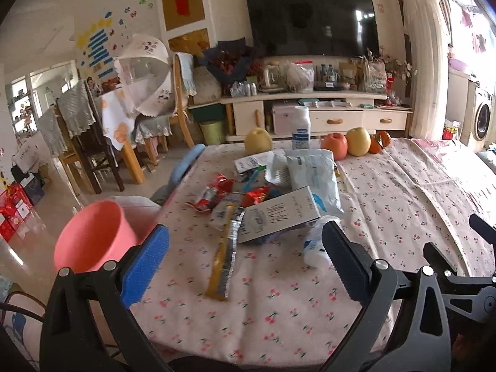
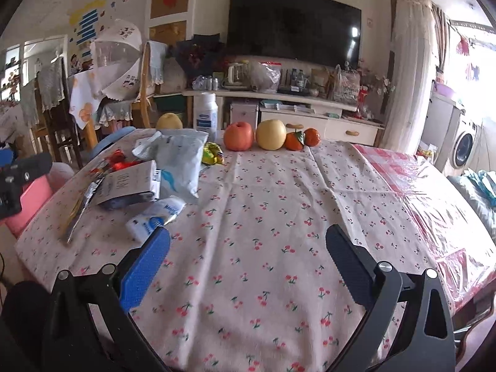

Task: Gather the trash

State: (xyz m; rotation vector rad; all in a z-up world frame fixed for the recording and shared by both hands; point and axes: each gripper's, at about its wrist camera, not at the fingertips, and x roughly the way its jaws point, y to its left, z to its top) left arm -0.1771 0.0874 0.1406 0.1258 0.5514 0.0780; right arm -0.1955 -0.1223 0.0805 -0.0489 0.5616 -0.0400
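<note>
Cherry-print tablecloth (image 1: pixel 279 294) covers the table. Left gripper (image 1: pixel 245 248) has jaws spread wide, nothing held, above the near cloth. Ahead of it lies a long yellow wrapper (image 1: pixel 223 259), long axis running away from the camera, far end toward the trash pile. A grey box (image 1: pixel 279 217) lies just beyond the wrapper, a white tube (image 1: pixel 314 245) beside the box. A pink bin (image 1: pixel 93 238) stands left of the wrapper, off the table edge. Right gripper (image 2: pixel 248 248) is likewise wide open and empty over bare cloth.

A cherry-print tablecloth (image 2: pixel 263 204) covers the table, carrying wrappers (image 1: pixel 223 186) (heaped left), a box (image 1: pixel 279 217), and fruit (image 2: pixel 238 136).
</note>
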